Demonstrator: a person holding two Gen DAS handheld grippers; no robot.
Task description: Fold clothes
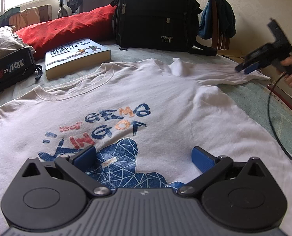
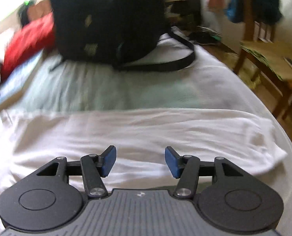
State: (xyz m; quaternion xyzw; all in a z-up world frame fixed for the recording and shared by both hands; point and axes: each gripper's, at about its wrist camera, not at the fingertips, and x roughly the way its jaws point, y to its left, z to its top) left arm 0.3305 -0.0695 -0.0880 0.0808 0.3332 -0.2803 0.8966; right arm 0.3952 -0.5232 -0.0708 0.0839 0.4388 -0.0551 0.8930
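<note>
White cotton T-shirt (image 1: 165, 102) with blue and orange "KING OF" lettering and a blue geometric bear print lies spread flat, print up, on the pale green bed sheet (image 1: 250, 96). Collar points toward the far-left side in my left wrist view, one sleeve stretched out to the right.

My left gripper (image 1: 144, 157) hangs over the chest print, jaws wide open, blue pads apart, nothing between them. Cannot tell if the pads touch the cloth.

My right gripper (image 2: 140, 161) is over the stretched sleeve (image 2: 165, 133), jaws open about halfway, nothing between the pads, only white fabric below. Right wrist view is motion-blurred. In the left wrist view this gripper shows at the far right above the sleeve end, held by a hand (image 1: 291, 68); pads close to the fabric, contact unclear. Black cable (image 1: 273, 122) trails down from it across the sheet.

Behind the shirt on the bed: black fabric backpack (image 1: 155, 13) upright, its strap looped on the sheet; red pillow (image 1: 67, 27) left of it; thick paperback book with blue cover (image 1: 77, 57) just beyond the collar, not touching the shirt; black zip pouch with "YOU" lettering (image 1: 8, 70) at far left.

Wooden chair (image 2: 263, 59) stands beside the bed, dark blue clothing (image 1: 218, 17) draped on its back.
</note>
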